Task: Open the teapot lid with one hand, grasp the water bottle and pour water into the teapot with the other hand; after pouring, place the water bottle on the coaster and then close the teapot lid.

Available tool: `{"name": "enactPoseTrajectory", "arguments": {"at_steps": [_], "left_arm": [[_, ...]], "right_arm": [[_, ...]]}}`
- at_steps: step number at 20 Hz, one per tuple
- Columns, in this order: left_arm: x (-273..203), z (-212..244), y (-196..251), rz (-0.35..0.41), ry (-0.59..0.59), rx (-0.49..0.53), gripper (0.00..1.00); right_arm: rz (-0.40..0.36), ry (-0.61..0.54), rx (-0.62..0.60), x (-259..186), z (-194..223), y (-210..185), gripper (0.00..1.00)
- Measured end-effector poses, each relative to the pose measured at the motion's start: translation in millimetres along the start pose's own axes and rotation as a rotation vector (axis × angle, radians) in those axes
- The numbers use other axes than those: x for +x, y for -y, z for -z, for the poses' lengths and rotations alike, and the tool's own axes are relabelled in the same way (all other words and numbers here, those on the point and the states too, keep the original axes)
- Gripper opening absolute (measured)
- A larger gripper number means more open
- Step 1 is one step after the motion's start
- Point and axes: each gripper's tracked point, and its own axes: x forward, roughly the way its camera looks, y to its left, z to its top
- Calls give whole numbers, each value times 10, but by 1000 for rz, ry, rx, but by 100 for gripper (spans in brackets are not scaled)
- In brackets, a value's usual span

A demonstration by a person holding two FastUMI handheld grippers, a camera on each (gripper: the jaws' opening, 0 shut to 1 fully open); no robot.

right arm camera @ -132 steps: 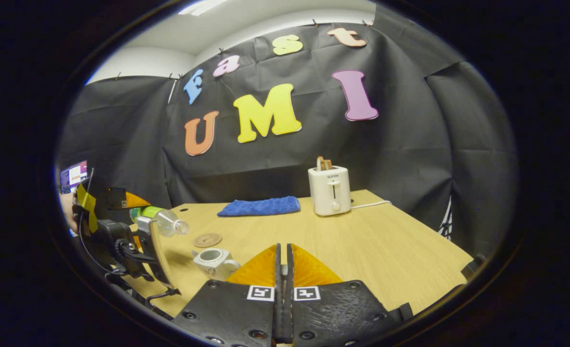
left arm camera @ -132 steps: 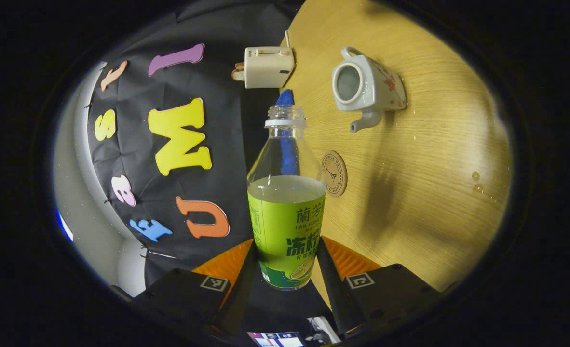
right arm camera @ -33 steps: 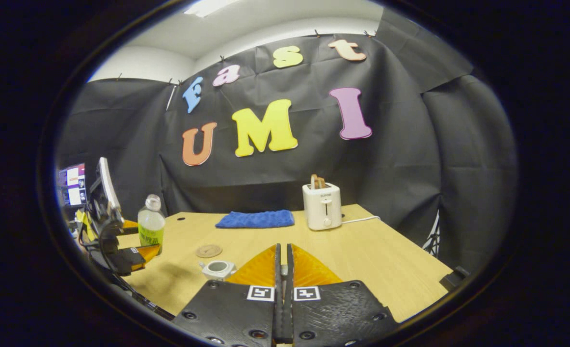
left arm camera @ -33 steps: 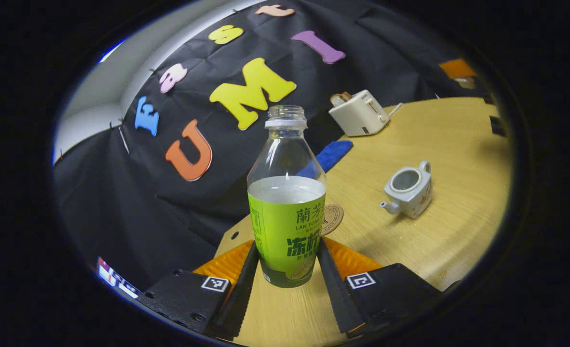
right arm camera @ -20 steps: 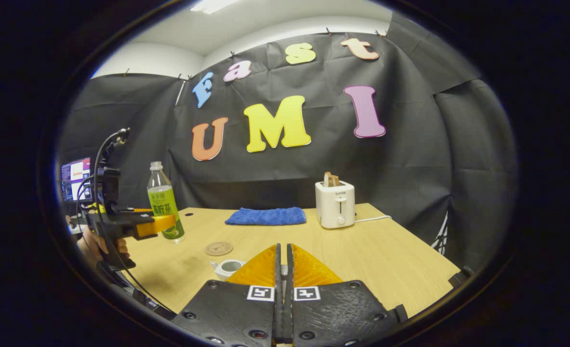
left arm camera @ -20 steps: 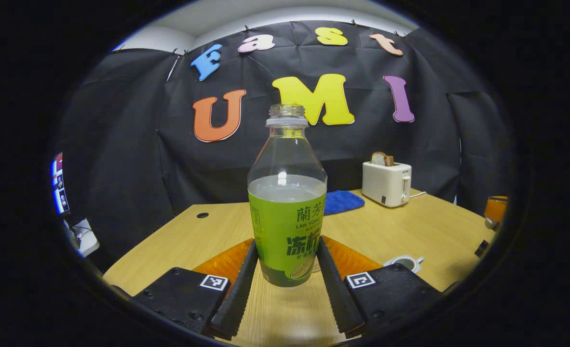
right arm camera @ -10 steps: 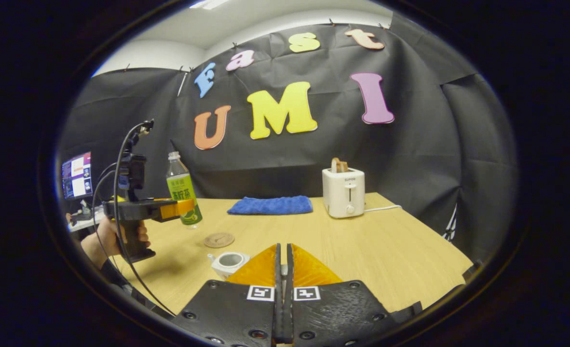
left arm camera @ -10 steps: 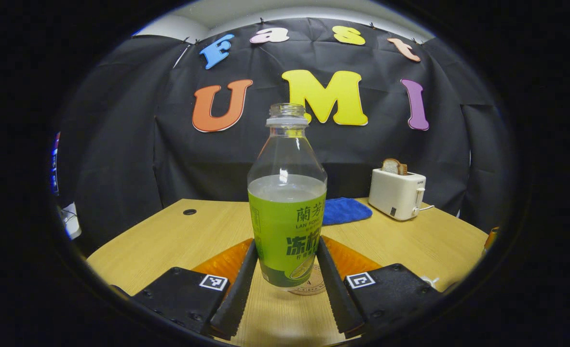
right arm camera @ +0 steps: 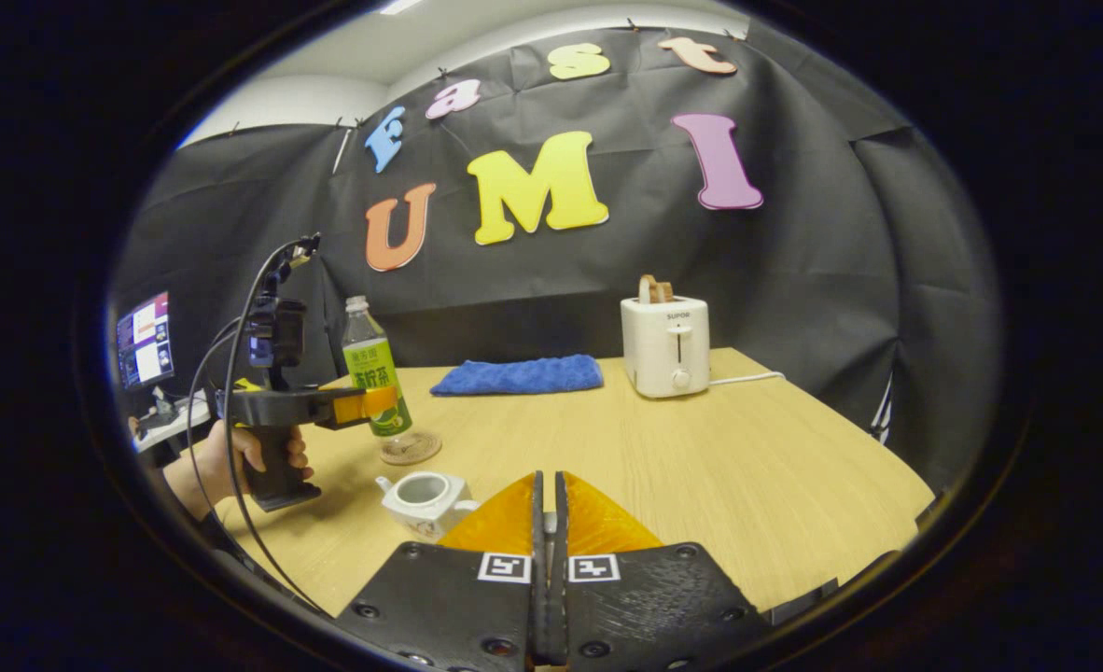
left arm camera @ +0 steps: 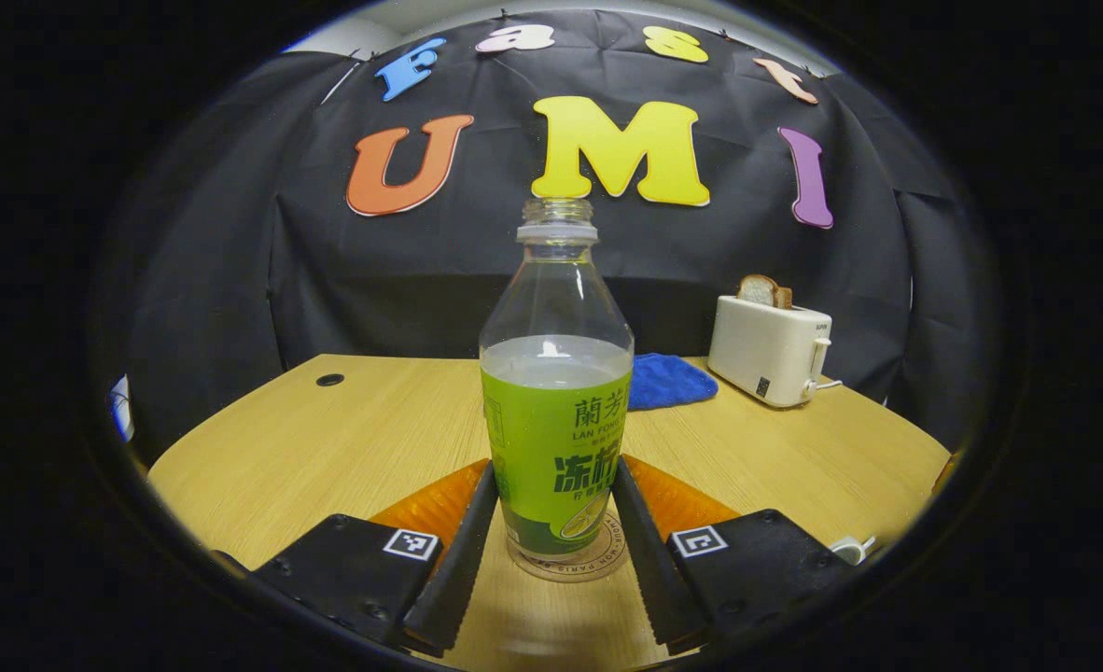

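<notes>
Water bottle, uncapped, upright over coaster, clamped in left gripper; right gripper closed, nothing visible between fingers; teapot lidless on table

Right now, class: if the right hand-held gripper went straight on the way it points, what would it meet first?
Probably bare table: beyond the right hand-held gripper, nothing stands in line. The teapot sits left of it, the toaster farther right. Depth is unclear.

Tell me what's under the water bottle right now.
The round coaster lies under the water bottle, its rim showing around the base on the wooden table. Its middle is covered, so actual contact can't be confirmed.
</notes>
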Motion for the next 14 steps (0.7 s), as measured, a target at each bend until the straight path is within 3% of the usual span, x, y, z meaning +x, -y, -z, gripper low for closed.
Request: {"name": "enactPoseTrajectory", "arguments": {"at_steps": [11,13,14], "left_arm": [[138,97,93,11,-26,25,77],[144,161,110,21,-52,33,79],[144,187,117,22,-62,33,88]], "right_arm": [[3,-17,13,80,75,66,0],[3,-14,11,67,68,58,0],[2,-13,11,67,61,50,0]]}}
